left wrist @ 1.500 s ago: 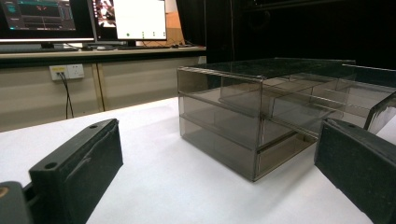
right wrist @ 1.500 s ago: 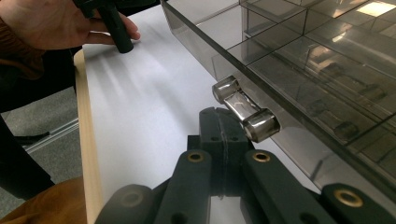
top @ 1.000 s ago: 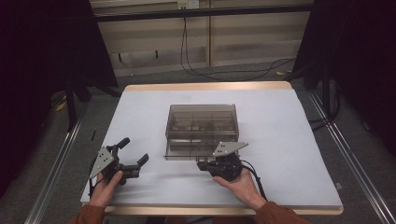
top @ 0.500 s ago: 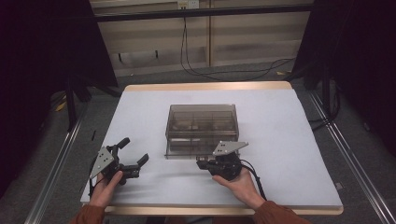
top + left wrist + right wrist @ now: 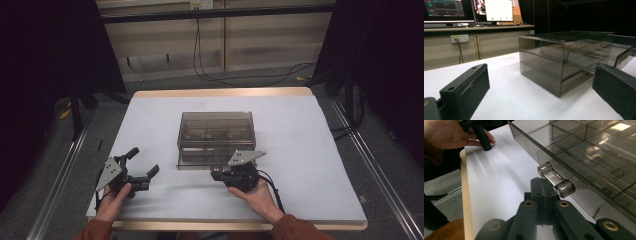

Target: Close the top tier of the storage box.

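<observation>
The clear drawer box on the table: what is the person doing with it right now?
A person sits at a white table with a gripper in each hand. The right gripper is shut and sits just below the clear handle of the smoky plastic drawer box, not gripping it. A drawer stands pulled out a little at the front. The left gripper rests open on the table, apart from the box.
</observation>
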`<state>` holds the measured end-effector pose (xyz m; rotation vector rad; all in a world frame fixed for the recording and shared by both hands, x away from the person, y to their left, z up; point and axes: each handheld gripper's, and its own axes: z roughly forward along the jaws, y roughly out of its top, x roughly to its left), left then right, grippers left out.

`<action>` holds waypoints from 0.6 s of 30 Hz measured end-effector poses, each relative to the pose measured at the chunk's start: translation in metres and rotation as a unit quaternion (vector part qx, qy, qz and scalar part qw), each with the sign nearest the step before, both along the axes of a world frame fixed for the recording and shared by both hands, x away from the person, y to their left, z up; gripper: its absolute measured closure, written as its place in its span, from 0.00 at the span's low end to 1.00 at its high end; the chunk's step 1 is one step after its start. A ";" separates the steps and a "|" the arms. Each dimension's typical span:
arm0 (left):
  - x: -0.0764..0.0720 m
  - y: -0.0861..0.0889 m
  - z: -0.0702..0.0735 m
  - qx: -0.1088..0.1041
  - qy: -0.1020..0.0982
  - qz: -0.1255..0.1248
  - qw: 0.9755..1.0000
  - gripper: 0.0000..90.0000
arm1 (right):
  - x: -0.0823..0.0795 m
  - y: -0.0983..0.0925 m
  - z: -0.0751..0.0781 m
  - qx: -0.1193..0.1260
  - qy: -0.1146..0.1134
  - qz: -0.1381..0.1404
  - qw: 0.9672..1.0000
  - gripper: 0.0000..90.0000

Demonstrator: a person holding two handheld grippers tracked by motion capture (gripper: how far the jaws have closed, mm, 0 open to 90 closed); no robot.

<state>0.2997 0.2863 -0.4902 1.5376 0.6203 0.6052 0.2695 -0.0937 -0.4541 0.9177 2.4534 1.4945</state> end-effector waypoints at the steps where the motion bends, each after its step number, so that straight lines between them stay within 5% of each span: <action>1: 0.000 0.000 0.000 0.000 0.000 0.000 1.000 0.01 | 0.000 0.000 0.000 0.001 0.000 0.000 1.000 1.00; 18: 0.000 0.000 0.000 0.000 0.000 0.000 1.000 0.01 | 0.003 -0.001 0.000 0.001 0.004 -0.007 1.000 1.00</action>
